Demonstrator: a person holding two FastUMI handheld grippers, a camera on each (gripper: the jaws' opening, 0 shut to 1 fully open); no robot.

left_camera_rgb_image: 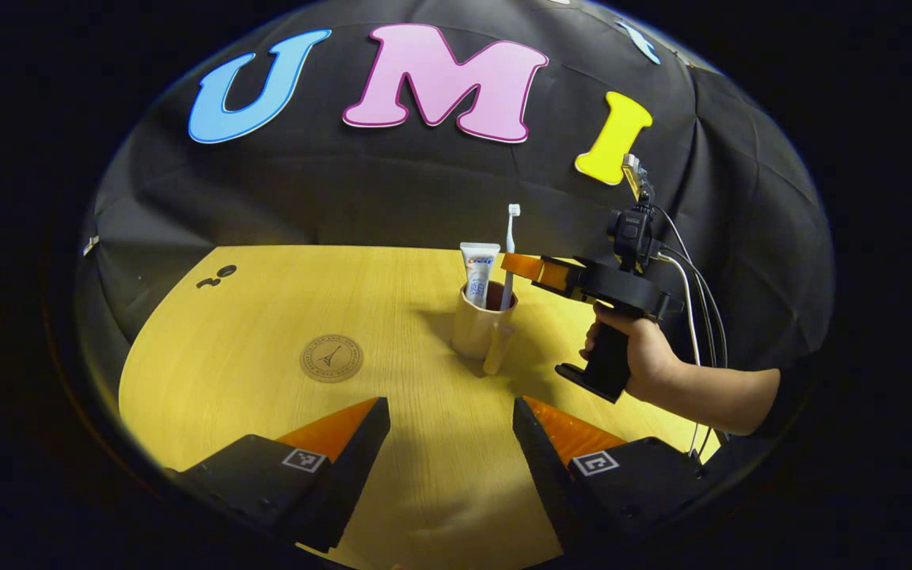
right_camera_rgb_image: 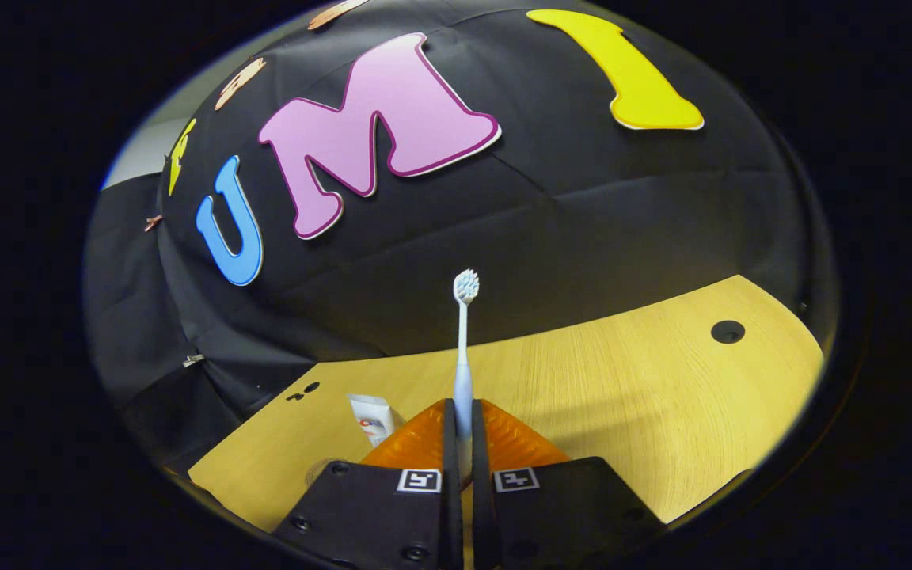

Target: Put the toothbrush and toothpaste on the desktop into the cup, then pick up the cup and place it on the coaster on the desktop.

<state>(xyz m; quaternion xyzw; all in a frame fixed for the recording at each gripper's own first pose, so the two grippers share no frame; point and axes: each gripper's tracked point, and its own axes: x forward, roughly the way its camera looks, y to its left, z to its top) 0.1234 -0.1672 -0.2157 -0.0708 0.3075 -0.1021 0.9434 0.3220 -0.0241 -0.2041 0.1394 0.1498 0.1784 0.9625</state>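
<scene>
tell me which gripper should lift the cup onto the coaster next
Left, probably. The left gripper is open and free, facing the cup and coaster. The right gripper is shut on the toothbrush.

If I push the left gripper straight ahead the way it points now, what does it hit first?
Probably the cup, which stands ahead and slightly right of the open left gripper, with bare desktop between. Depth is uncertain. The coaster lies off to the left of that line.

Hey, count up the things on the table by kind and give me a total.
Cup: 1
Toothbrush: 1
Toothpaste tube: 1
Coaster: 1
Total: 4
</scene>
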